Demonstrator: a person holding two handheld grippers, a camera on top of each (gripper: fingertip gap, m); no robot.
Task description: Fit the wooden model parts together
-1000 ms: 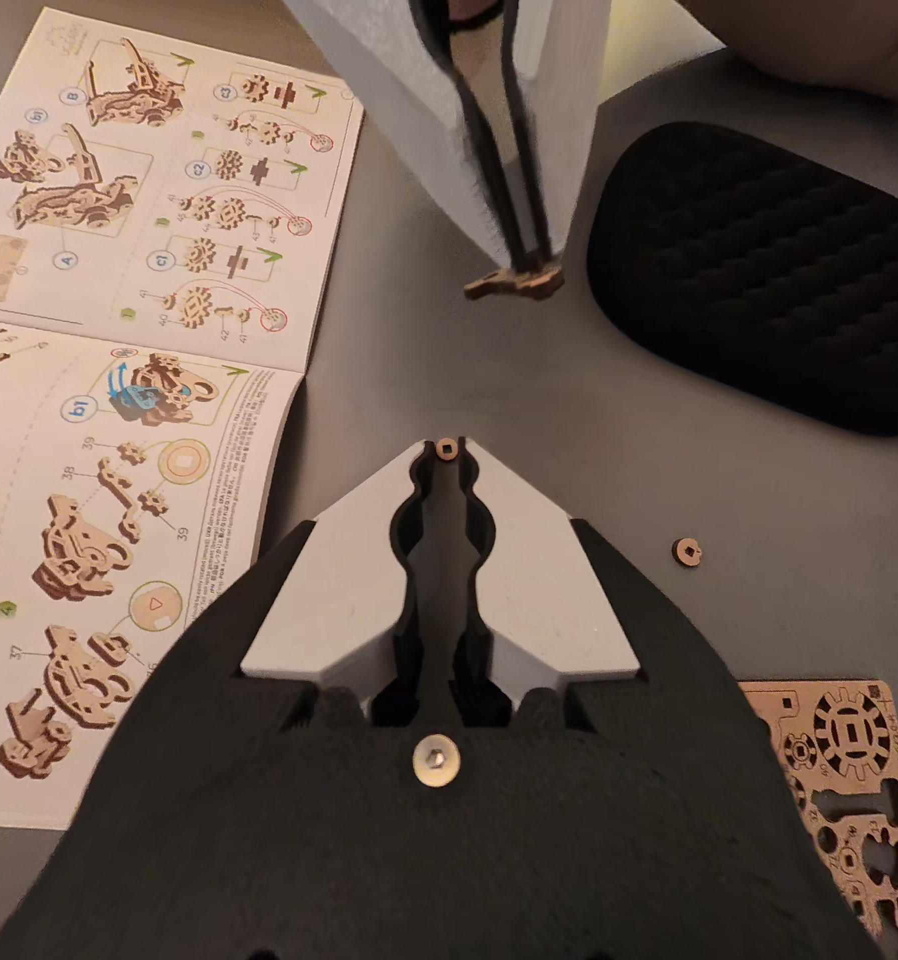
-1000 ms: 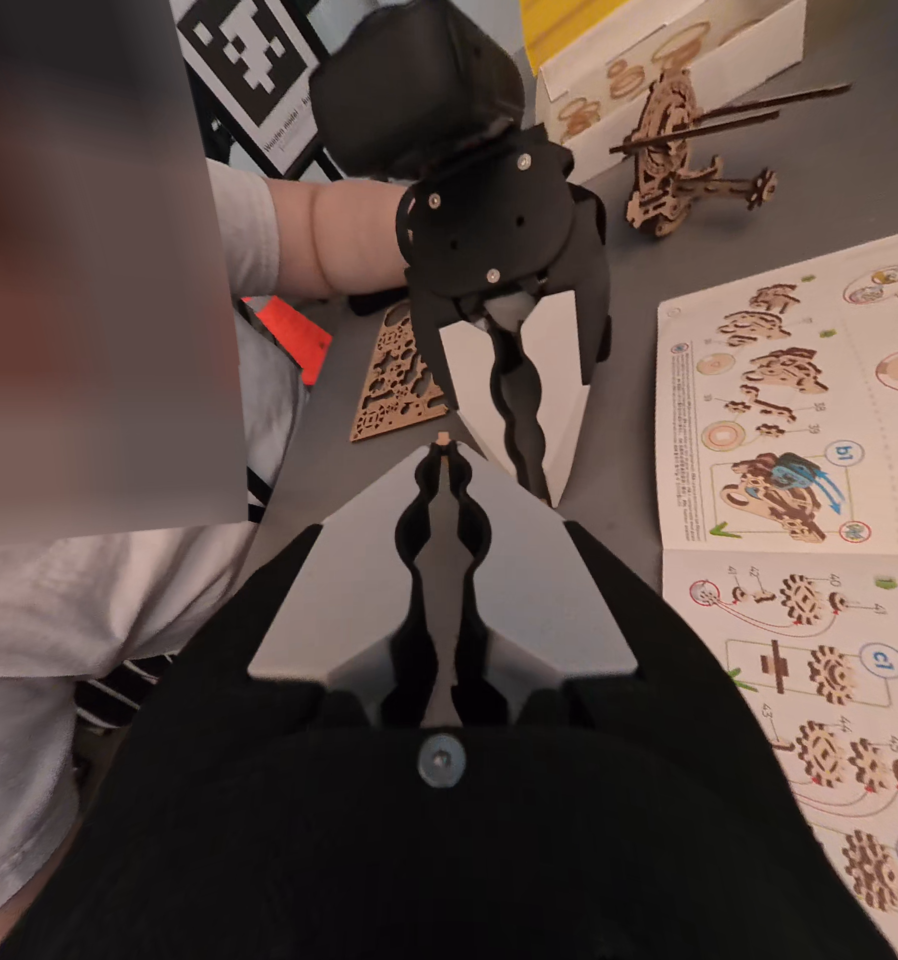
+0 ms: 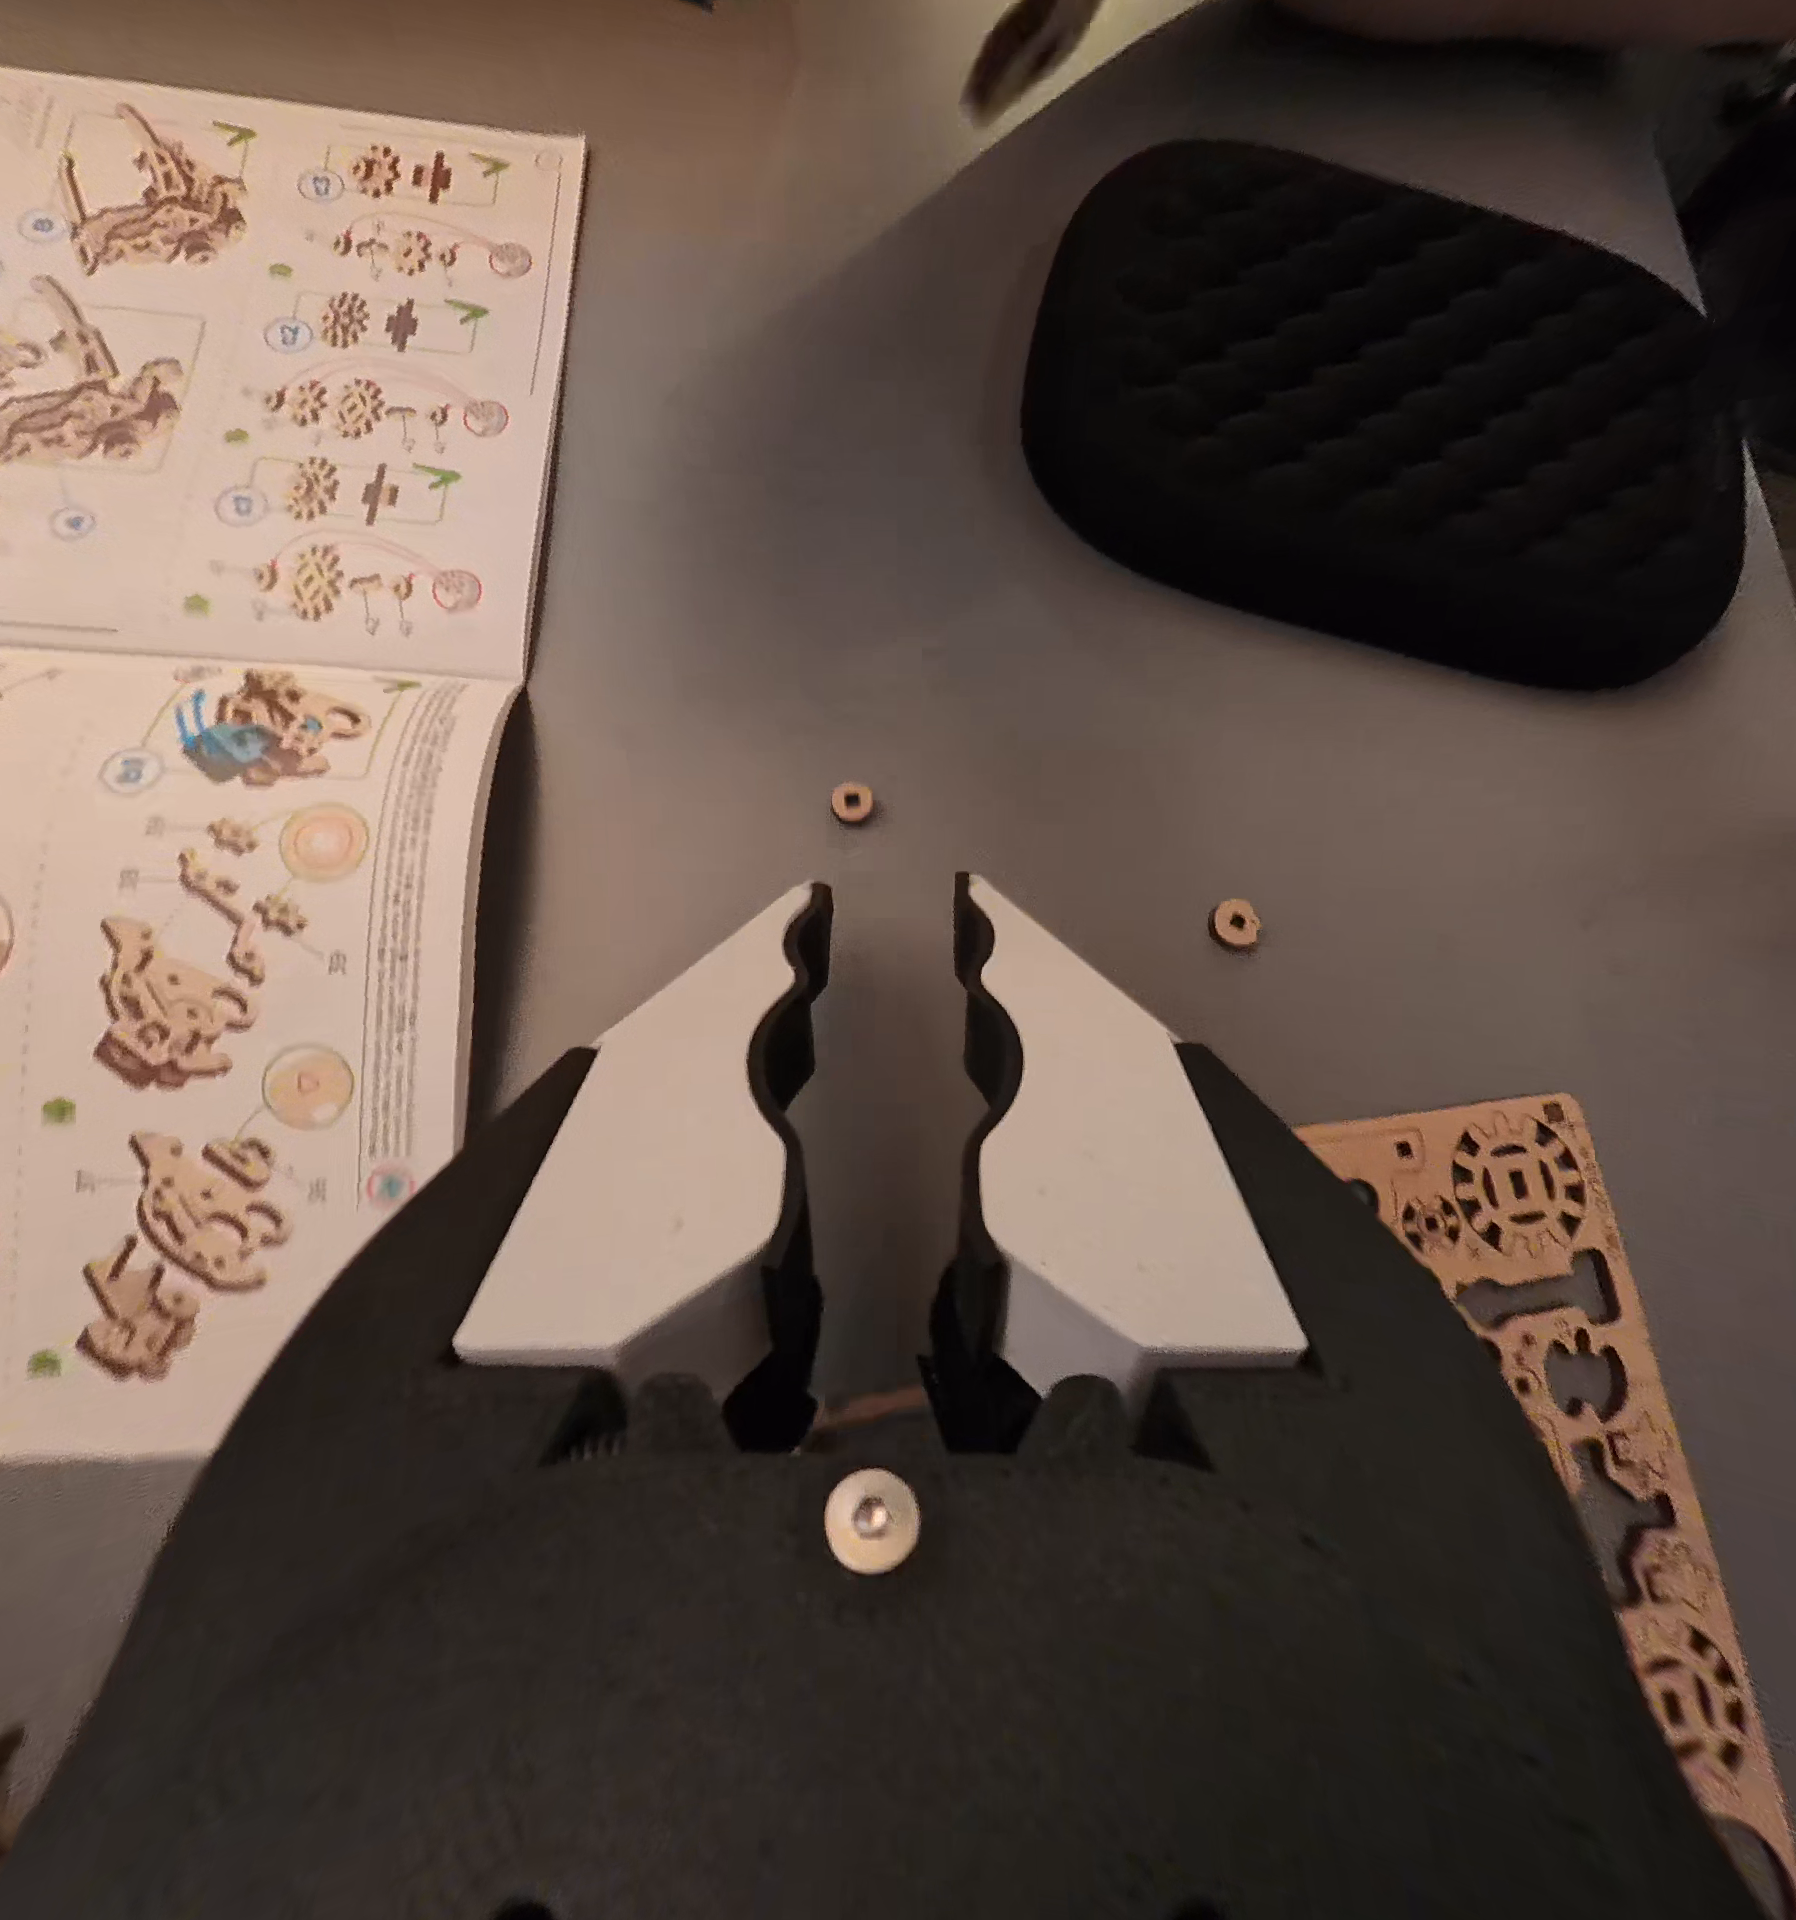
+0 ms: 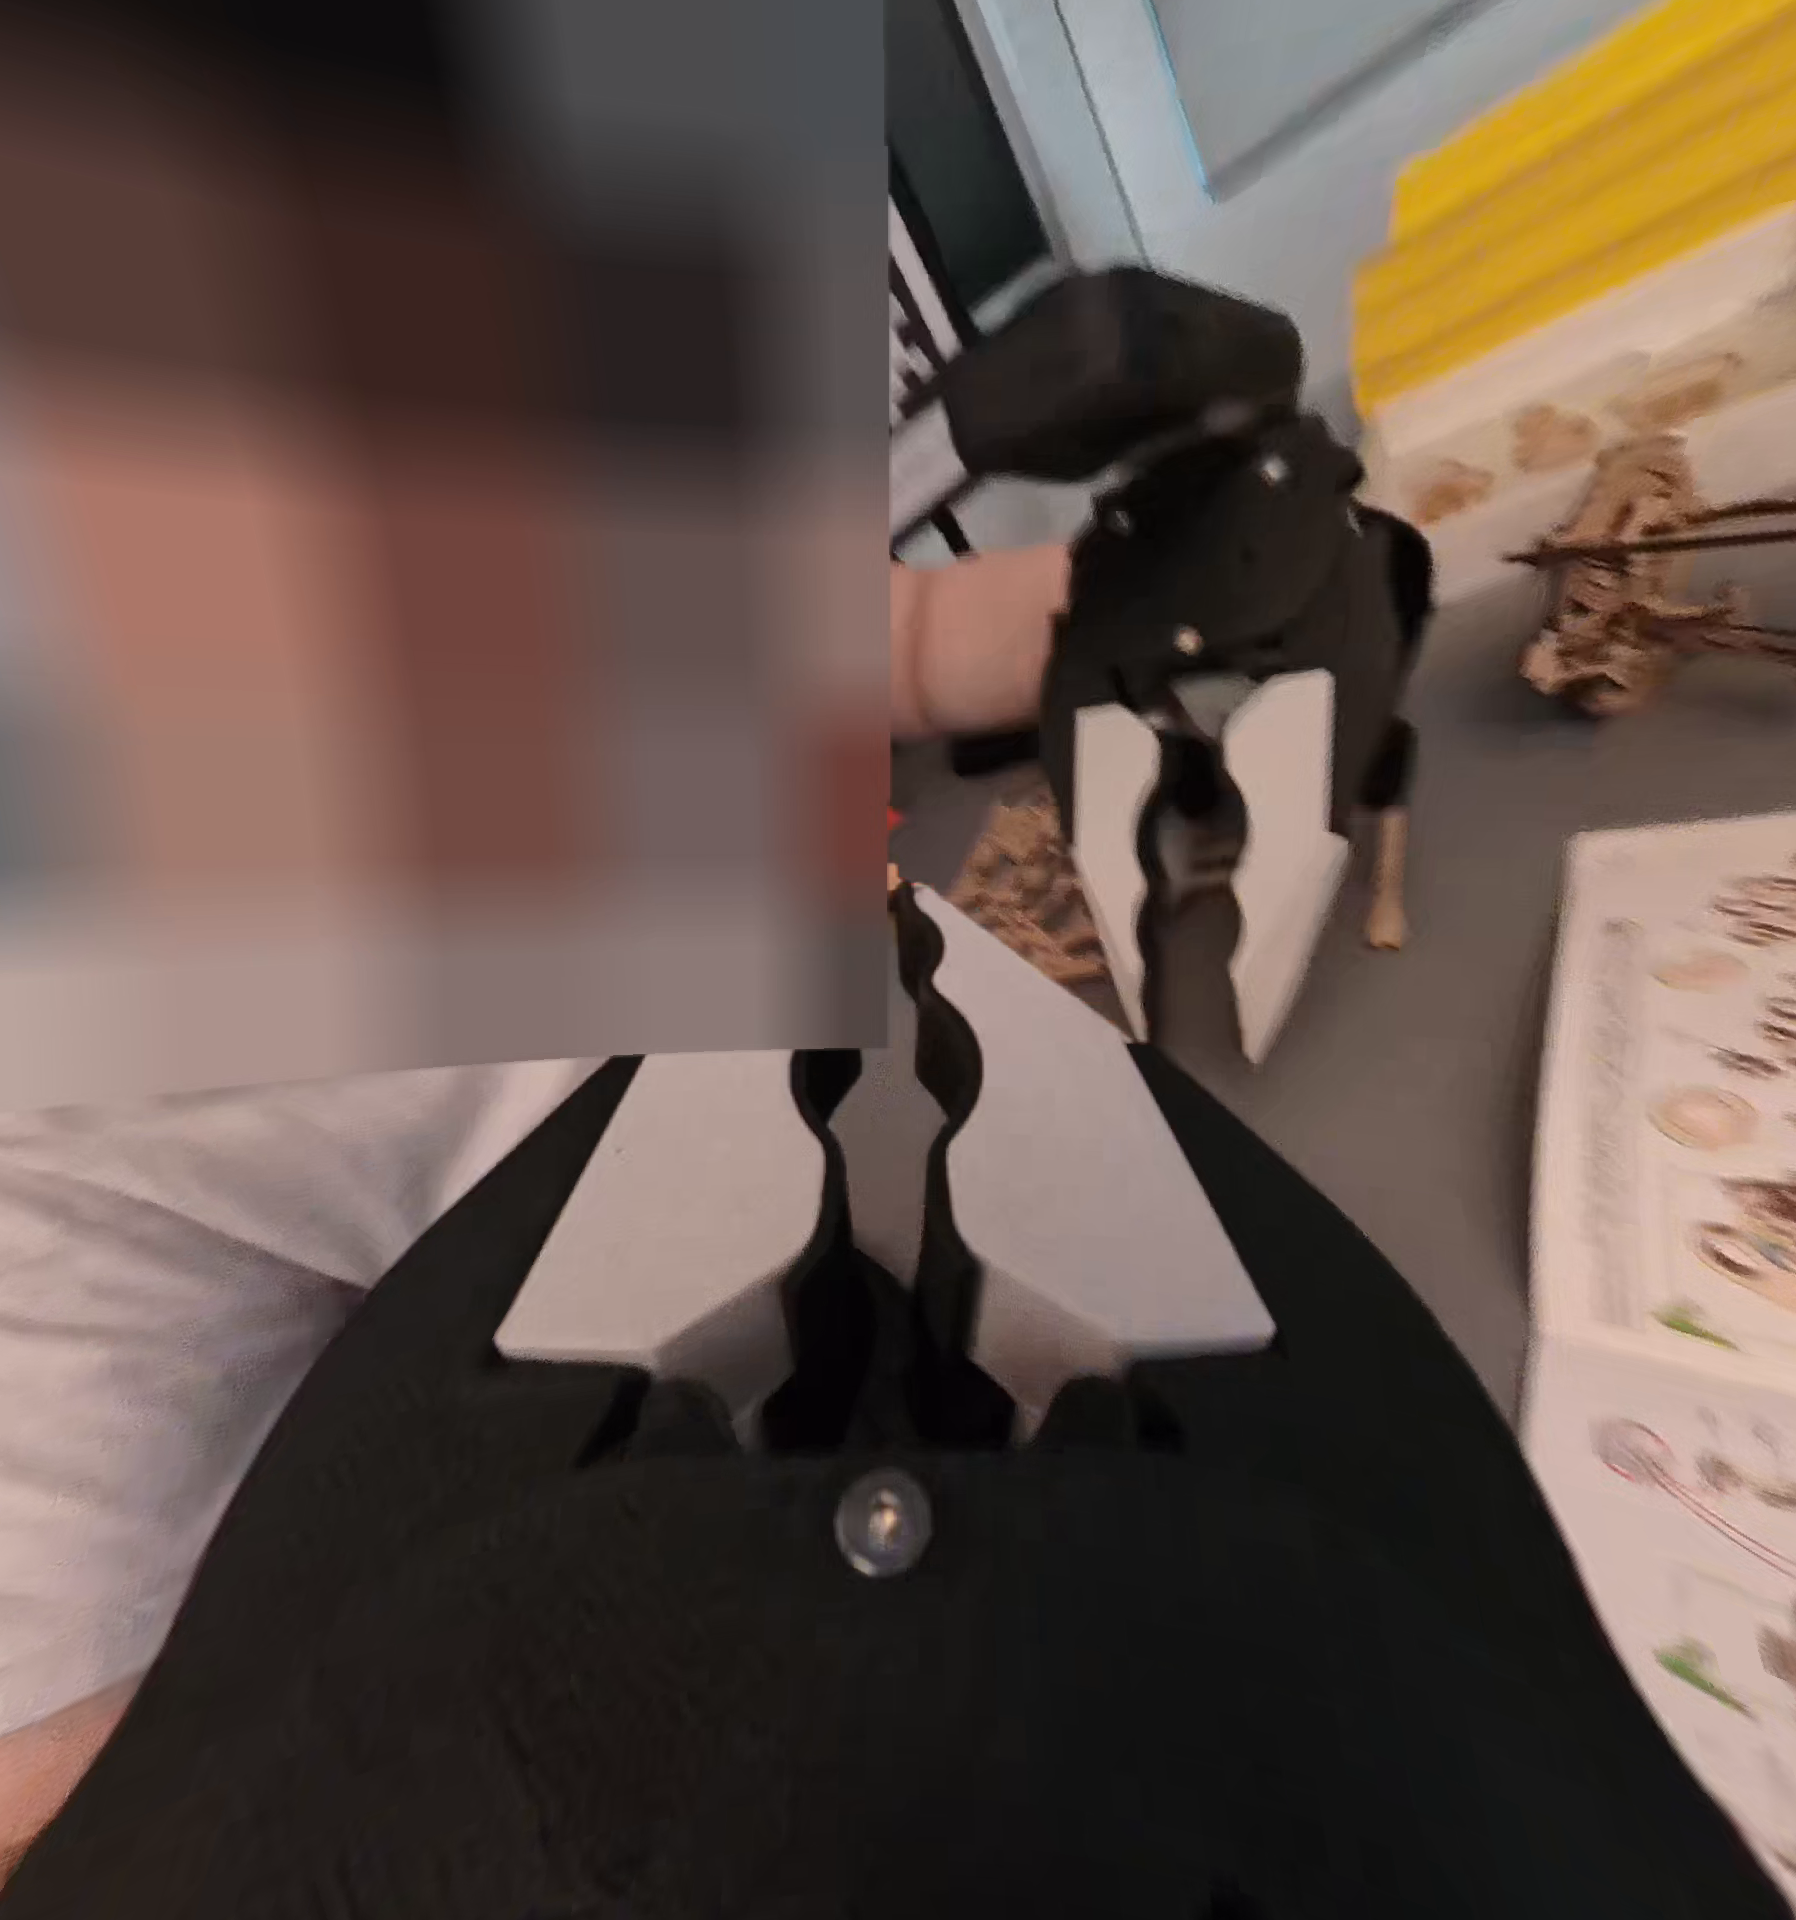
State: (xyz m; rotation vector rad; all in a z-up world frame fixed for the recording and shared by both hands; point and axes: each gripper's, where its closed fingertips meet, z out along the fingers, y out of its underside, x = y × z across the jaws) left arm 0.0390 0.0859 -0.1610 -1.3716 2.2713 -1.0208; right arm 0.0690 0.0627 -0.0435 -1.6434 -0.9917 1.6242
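Just ahead of the left gripper, a small round wooden washer with a square hole now lies on the matte grey tabletop; a second ago it sat pinched at those fingertips, which have since spread apart and hold nothing. A second matching wooden washer rests to the right. The right gripper's tips are hidden by a blur, so I cannot tell their state. An open illustrated instruction booklet, a quilted black pad and a laser-cut plywood sheet surround them.
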